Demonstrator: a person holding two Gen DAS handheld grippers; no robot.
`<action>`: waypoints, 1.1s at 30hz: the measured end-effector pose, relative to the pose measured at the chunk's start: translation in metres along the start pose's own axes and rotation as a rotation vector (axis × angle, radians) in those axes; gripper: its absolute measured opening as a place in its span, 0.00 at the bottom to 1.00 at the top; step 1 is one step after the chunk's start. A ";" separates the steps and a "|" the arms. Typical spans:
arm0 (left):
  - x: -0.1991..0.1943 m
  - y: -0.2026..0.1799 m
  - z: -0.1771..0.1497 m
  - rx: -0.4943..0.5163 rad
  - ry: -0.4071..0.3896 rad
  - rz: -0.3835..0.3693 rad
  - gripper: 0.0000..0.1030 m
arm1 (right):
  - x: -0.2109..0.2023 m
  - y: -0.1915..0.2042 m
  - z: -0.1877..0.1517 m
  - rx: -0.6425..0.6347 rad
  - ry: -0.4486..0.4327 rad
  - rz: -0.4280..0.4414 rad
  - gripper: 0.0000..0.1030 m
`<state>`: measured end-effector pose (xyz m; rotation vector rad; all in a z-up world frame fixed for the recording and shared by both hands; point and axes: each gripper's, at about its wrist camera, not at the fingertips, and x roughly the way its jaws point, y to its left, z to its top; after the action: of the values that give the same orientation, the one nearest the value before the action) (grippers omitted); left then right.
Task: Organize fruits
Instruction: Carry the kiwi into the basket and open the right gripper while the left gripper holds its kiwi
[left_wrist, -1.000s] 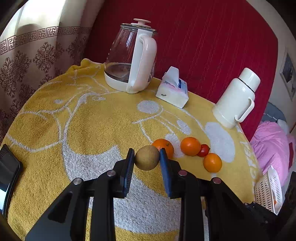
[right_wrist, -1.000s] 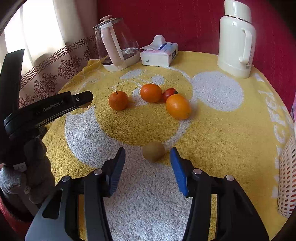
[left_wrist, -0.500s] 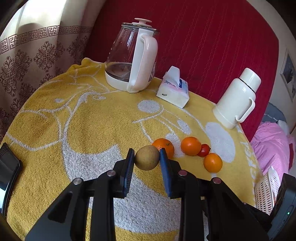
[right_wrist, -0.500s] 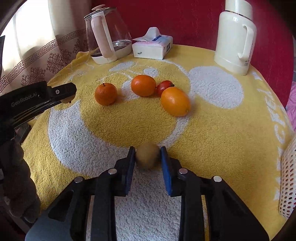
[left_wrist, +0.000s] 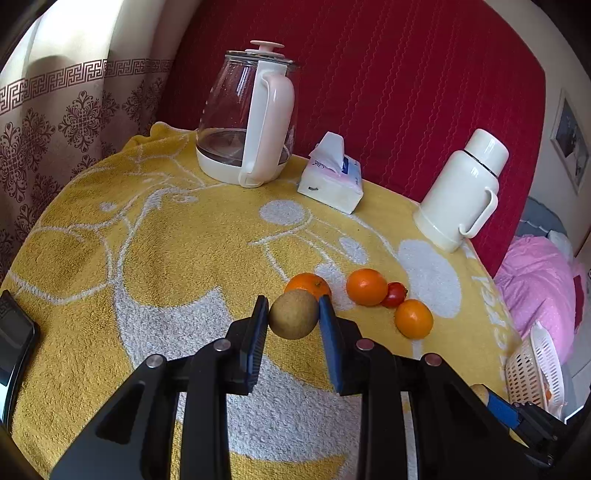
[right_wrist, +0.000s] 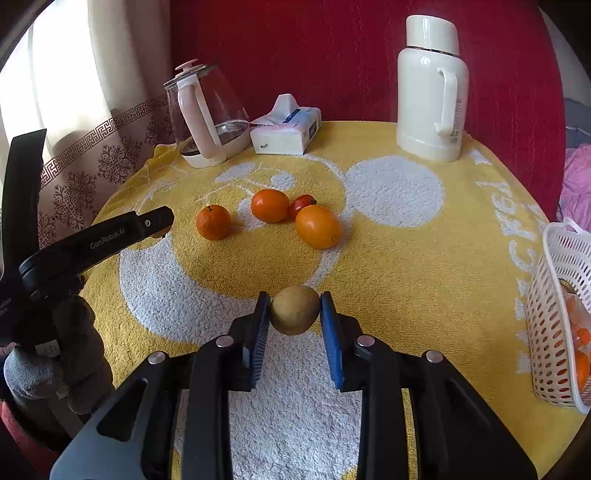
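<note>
Left gripper (left_wrist: 293, 314) pinches a brown fruit (left_wrist: 293, 319) above the towel (left_wrist: 166, 240); right gripper (right_wrist: 294, 310) pinches another (right_wrist: 295, 310) (small, light, firm-looking, roundish). Grip mid-body; basket (right_wrist: 554, 332) waits right.

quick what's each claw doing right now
left claw: closed on a brown kiwi
right claw: closed on another brown kiwi

Right gripper (right_wrist: 294, 314): black frame, blue ribbed pads, silver screws behind jaws. Left gripper (right_wrist: 159, 230): black, "GenRobot.AI" lettering; grey glove (right_wrist: 62, 354).
</note>
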<state>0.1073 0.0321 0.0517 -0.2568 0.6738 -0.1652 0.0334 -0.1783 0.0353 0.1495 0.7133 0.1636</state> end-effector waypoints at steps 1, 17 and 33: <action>0.000 -0.001 0.000 0.002 0.000 -0.001 0.27 | -0.006 -0.005 0.000 0.011 -0.013 -0.008 0.28; 0.000 -0.009 -0.006 0.036 0.001 0.002 0.27 | -0.107 -0.118 -0.019 0.243 -0.169 -0.242 0.27; 0.003 -0.014 -0.010 0.061 0.004 0.015 0.27 | -0.138 -0.187 -0.049 0.422 -0.211 -0.371 0.28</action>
<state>0.1019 0.0162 0.0466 -0.1930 0.6738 -0.1720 -0.0833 -0.3850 0.0510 0.4268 0.5460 -0.3565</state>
